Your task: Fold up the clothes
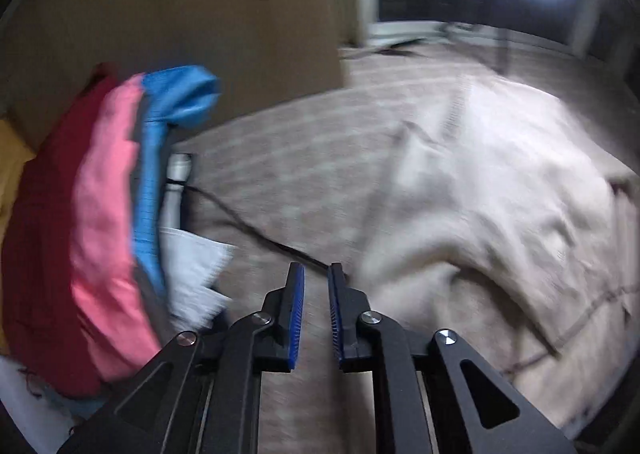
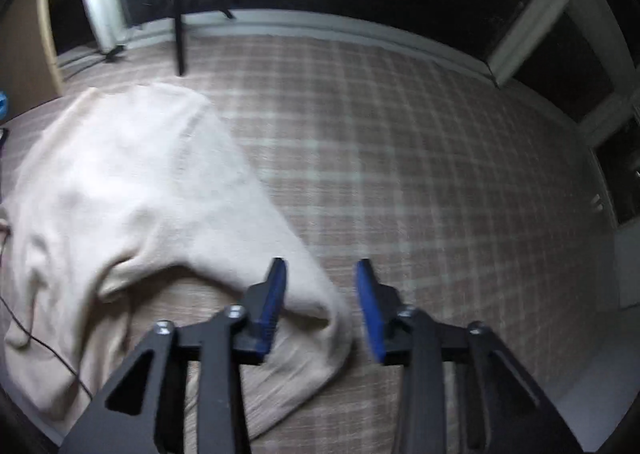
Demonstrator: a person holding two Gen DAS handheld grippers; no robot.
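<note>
Both fingers (image 1: 297, 294) (image 2: 276, 294) apart, empty, above cream garment (image 2: 132, 190)

Left tool (image 1: 316, 274): matte black linkage arms with triangular cut-outs, joined by round silver screws; each finger carried a ribbed blue pad (image 1: 297, 318) on its inner face. Right tool (image 2: 321, 270): identical black build, silver screws at 10 and 2 o'clock of its base, blue pads (image 2: 370, 310) likewise.
</note>
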